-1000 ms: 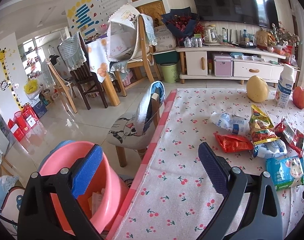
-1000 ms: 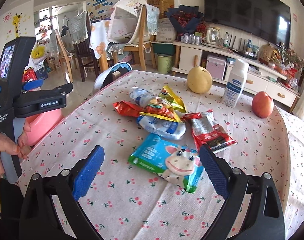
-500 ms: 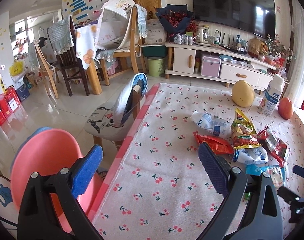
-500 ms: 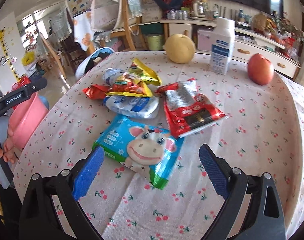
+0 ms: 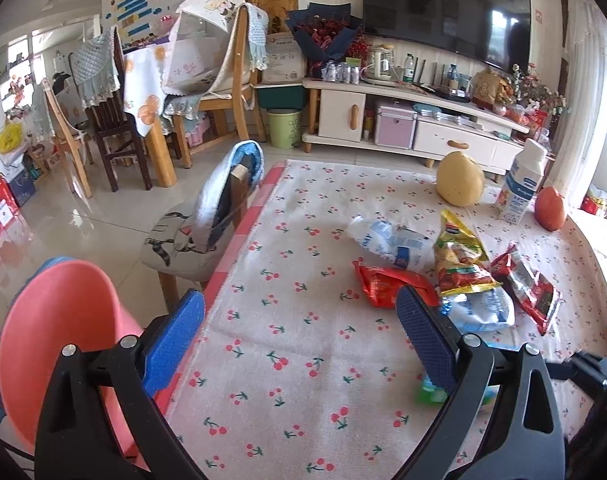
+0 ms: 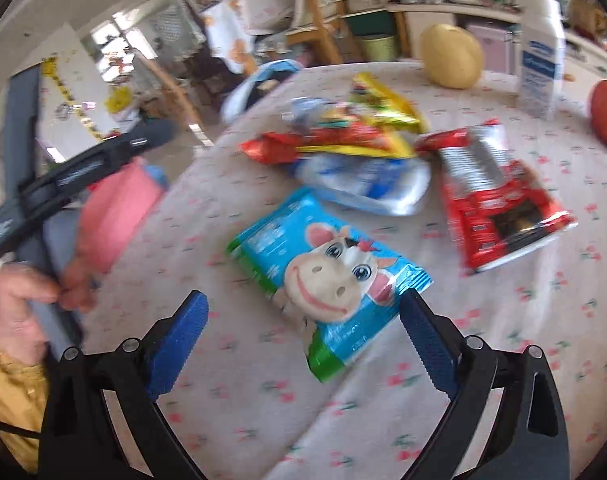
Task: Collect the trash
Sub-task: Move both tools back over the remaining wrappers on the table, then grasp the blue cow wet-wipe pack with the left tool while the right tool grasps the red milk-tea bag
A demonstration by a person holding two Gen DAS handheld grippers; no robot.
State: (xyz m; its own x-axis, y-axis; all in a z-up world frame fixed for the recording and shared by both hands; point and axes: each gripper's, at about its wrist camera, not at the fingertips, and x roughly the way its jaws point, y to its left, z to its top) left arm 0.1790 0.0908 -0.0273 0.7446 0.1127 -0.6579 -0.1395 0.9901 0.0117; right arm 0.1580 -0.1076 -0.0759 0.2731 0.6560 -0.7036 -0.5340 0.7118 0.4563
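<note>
Where the right gripper hangs spread and empty, lies just ahead between its pads: blue cow-face packet, glossy, green-edged, flat on the cherry-print tablecloth. Beyond, a heap of wrappers. Only from the left gripper, likewise parted and empty: pink bin below left.

Bare cloth on the desk lies open between the near edge and the wrapper pile. The cow packet sits apart from the pile, with free cloth to its left and right. Pear, carton and apple block the far edge; a chair and pink bin crowd the left side.
</note>
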